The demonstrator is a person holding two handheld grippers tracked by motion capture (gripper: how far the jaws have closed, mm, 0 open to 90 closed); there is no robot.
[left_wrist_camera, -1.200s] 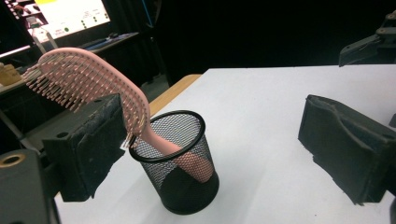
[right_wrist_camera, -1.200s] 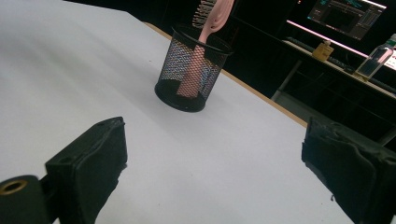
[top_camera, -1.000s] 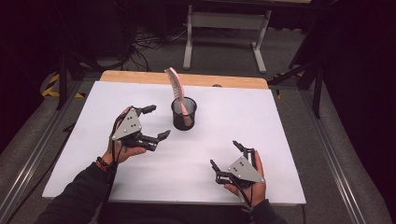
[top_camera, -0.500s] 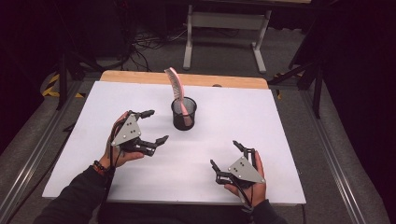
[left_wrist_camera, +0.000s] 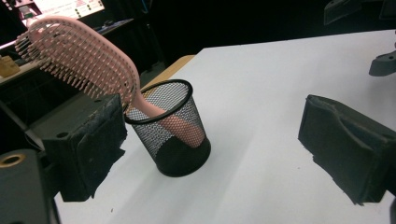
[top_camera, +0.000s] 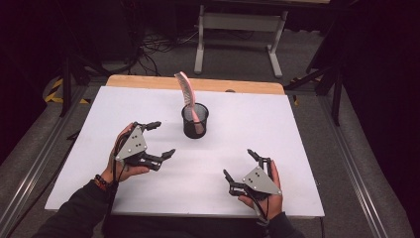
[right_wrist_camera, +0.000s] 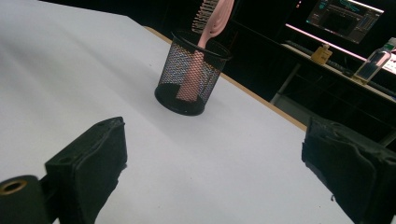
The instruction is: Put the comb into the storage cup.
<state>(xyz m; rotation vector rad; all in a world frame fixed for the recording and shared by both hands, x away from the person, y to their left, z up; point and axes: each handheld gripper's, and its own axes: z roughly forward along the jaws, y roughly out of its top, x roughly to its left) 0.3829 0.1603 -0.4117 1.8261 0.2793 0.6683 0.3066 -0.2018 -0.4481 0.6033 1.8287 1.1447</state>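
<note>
Pink hairbrush (top_camera: 186, 88) leaning handle-down in black mesh cup (top_camera: 195, 121) on white surface (top_camera: 297, 148); left hand-held gripper (top_camera: 159, 140) and right hand-held gripper (top_camera: 238, 164) both hovering spread, gripping nothing.

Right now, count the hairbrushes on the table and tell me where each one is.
1. The pink hairbrush stands handle-down in the black mesh cup near the middle of the table, leaning on its rim.
</note>
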